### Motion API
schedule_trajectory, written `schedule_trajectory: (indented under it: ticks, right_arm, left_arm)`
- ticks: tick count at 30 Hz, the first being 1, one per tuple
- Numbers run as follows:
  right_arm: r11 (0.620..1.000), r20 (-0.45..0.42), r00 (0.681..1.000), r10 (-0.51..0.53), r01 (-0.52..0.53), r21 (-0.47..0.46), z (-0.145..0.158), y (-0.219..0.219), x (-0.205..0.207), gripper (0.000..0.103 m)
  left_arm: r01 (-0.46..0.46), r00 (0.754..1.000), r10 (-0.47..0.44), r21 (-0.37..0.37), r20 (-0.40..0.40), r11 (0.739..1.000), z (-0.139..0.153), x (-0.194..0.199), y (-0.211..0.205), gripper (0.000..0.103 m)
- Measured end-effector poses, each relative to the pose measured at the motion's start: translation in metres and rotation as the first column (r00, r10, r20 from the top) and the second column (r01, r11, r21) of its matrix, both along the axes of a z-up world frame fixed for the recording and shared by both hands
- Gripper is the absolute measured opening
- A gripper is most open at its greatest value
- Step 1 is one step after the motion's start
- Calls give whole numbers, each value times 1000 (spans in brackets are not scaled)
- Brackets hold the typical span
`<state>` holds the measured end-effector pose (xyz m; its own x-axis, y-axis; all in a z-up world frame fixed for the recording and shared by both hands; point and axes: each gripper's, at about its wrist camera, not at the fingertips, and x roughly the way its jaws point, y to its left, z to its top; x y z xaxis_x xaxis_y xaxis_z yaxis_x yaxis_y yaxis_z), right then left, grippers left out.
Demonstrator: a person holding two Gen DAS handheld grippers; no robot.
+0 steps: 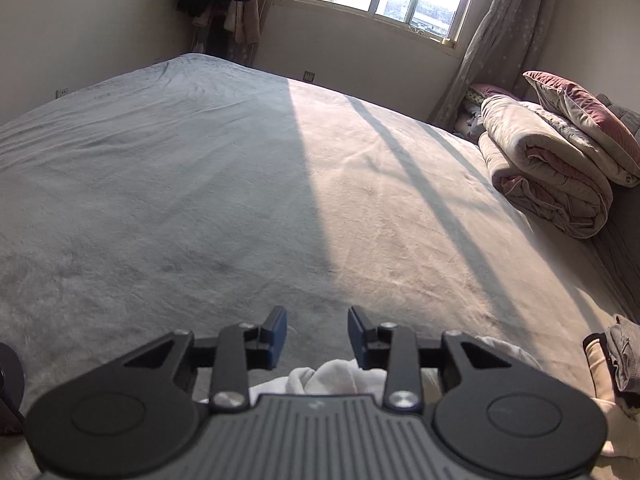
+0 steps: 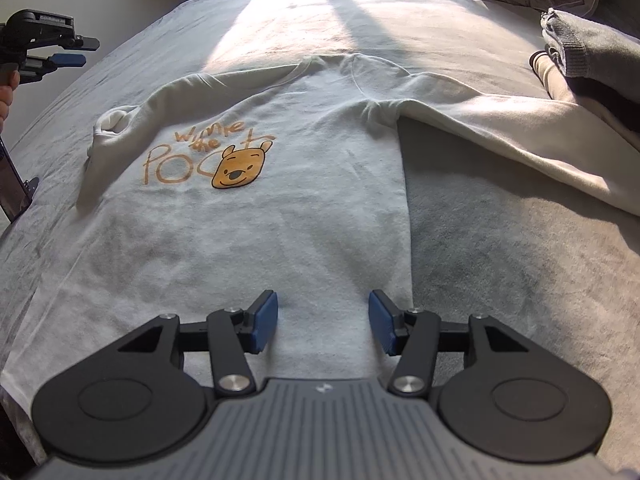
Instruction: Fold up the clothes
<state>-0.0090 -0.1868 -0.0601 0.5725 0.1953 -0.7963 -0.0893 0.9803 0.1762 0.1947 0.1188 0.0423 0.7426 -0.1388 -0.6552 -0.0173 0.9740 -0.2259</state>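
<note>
white sweatshirt (image 2: 248,216) flat on bed (image 2: 500,280): soft, light, limp; grasp hem at 6 o'clock. right tool (image 2: 323,322) and left tool (image 1: 317,336) part-open, empty.

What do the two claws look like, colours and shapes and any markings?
Both match: the right claw and left claw have black linkage arms with silver pivot screws, blue pads, round black side housings and a ribbed grey body bearing a small pale logo. No cables or sleeves show.

My left gripper (image 1: 317,336) and right gripper (image 2: 323,322) match: black linkage arms, silver screws, blue rubber pads (image 2: 266,320), round black hubs, and a ribbed grey body (image 2: 324,432).
</note>
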Motion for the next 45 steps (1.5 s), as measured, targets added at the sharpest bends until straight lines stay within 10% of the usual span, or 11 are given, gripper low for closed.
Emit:
schedule_trajectory:
  ticks: [11, 16, 21, 25, 28, 33, 39, 45]
  right_arm:
    - [999, 17, 999, 39, -39, -3, -4, -1, -6, 59]
    - [998, 6, 998, 55, -55, -25, -5, 1, -4, 59]
    - [997, -20, 998, 52, -53, -53, -5, 5, -1, 59]
    - [998, -24, 999, 47, -48, -50, -6, 4, -1, 59]
    - [998, -16, 999, 44, -44, -47, -6, 5, -3, 60]
    - [999, -21, 999, 40, -41, -37, -2, 5, -3, 62]
    - [997, -30, 997, 76, -76, -8, 24, 11, 9, 63]
    - [988, 33, 988, 153, -153, 13, 75, 48, 41, 63]
  left_arm:
    - [-35, 980, 35, 4, -195, 999, -88, 33, 3, 28]
    - [-187, 965, 163, -105, -207, 977, -82, 28, 24, 10]
    - [-309, 950, 306, -51, -63, 950, -49, 12, 35, 0]
    - [-278, 959, 284, -216, -4, 936, -21, 1, 56, 0]
    - [-209, 978, 209, -208, -20, 956, -15, 1, 52, 0]
    - [-170, 982, 156, -145, -104, 975, -32, 5, 42, 46]
    - [-196, 974, 172, -168, -149, 966, -69, -16, 66, 58]
    - [-159, 987, 148, -408, -58, 899, -116, -53, 91, 58]
